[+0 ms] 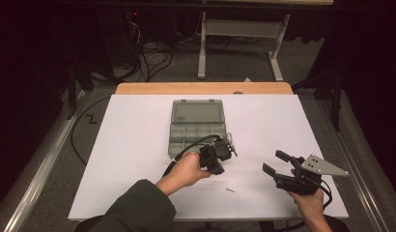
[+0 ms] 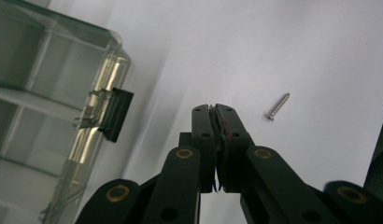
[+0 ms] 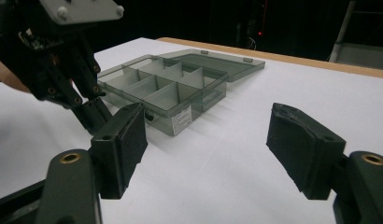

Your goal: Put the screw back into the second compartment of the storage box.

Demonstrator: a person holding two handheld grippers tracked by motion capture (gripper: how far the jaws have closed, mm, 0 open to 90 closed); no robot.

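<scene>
From above, a white rectangular worktop (image 1: 138, 145) carries a smoky transparent plastic compartment box (image 1: 196, 130) with its lid laid open toward the far edge. The left gripper (image 1: 219, 151), held by a hand in a dark green sleeve (image 1: 140, 205), hangs just by the box's near right corner. The right gripper (image 1: 275, 164) rests well apart near the worktop's right edge, topped by its grey three-cornered plate. A small silver screw (image 1: 230, 190) lies on the bare worktop between the two hands, near the front edge. The left gripper view brings out what the high view cannot: its jaws are pressed together, a sliver of bright metal shows at their very tips, though whether something is pinched there cannot be told. The same screw (image 2: 278, 106) lies just beyond and to one side of the tips, apart from them, and the box's black latch (image 2: 116, 113) sticks out from its clear wall (image 2: 98, 93). The right gripper view shows its own jaws spread wide with nothing between the black pads (image 3: 131, 140), and beyond them the box's dividers (image 3: 157, 86), a white label (image 3: 181, 120) on the box's near wall, and the left gripper (image 3: 94, 114) beside the box. The label's print is too small to read, and the box's far compartments are cut off in the left gripper view.
</scene>
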